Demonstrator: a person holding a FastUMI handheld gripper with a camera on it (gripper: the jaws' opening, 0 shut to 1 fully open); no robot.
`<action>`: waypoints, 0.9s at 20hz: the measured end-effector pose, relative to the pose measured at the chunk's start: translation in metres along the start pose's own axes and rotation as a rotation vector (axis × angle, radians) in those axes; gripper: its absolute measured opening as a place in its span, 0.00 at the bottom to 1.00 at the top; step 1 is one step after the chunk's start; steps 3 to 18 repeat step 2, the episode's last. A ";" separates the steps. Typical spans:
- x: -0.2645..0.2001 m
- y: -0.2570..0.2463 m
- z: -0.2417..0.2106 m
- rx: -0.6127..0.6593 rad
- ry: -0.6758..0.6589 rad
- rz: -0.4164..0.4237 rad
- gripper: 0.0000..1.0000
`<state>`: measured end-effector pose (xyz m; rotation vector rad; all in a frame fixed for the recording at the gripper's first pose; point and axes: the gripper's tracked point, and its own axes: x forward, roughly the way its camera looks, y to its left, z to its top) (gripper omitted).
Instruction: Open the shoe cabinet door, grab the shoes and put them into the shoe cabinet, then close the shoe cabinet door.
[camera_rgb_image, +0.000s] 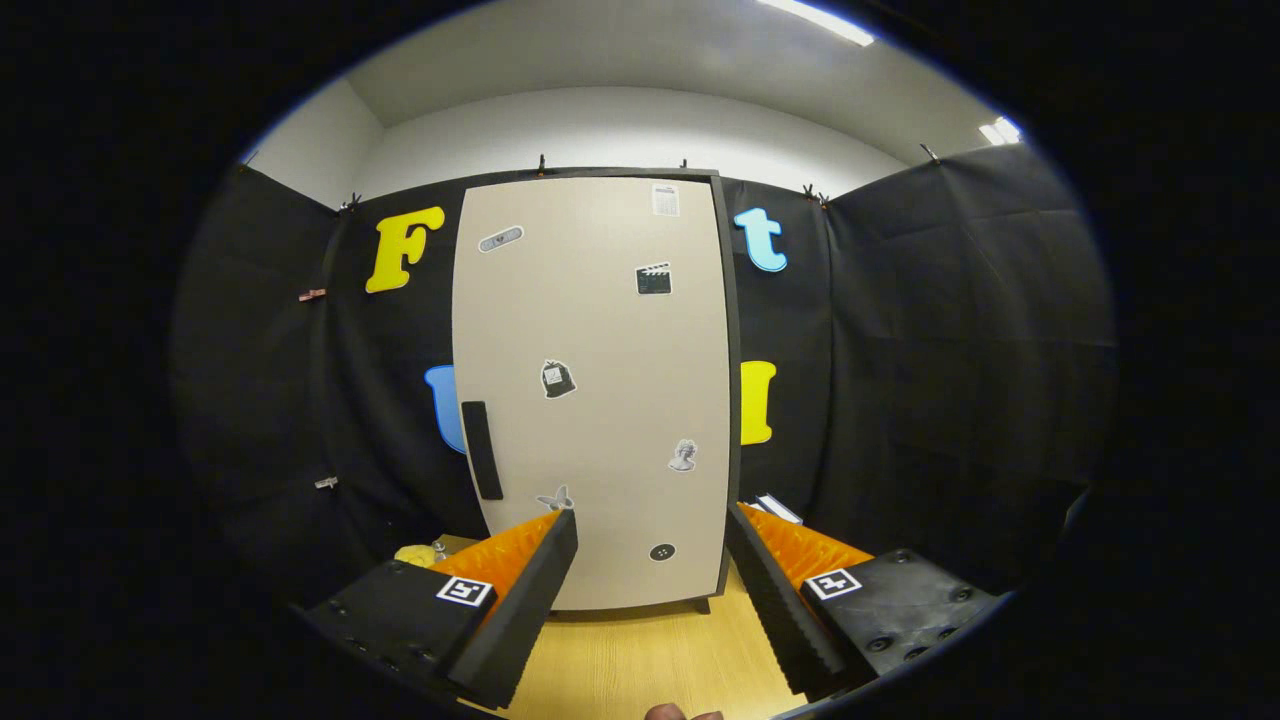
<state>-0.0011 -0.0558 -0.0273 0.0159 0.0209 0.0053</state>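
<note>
The shoe cabinet (600, 390) is stood on the wooden worktop (640, 660), door (610, 330) closed, dark handle (481, 449) near its left edge. The hand-held gripper (650, 560) is held spread wide, nothing gripped, the cabinet just beyond its fingers. Small stickers (654, 279) are dotted over the door.

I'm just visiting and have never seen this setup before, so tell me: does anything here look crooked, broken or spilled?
Nothing stands out. The tall beige cabinet door stands shut and upright, its black bar handle and stickers intact. The claw is open and empty, short of the door, above the light wooden floor.
</note>
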 end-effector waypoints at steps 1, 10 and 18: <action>0.000 0.000 0.000 0.001 0.000 0.001 0.97; 0.000 0.000 0.001 0.003 0.000 0.004 0.97; 0.000 0.000 0.001 0.003 0.000 0.004 0.97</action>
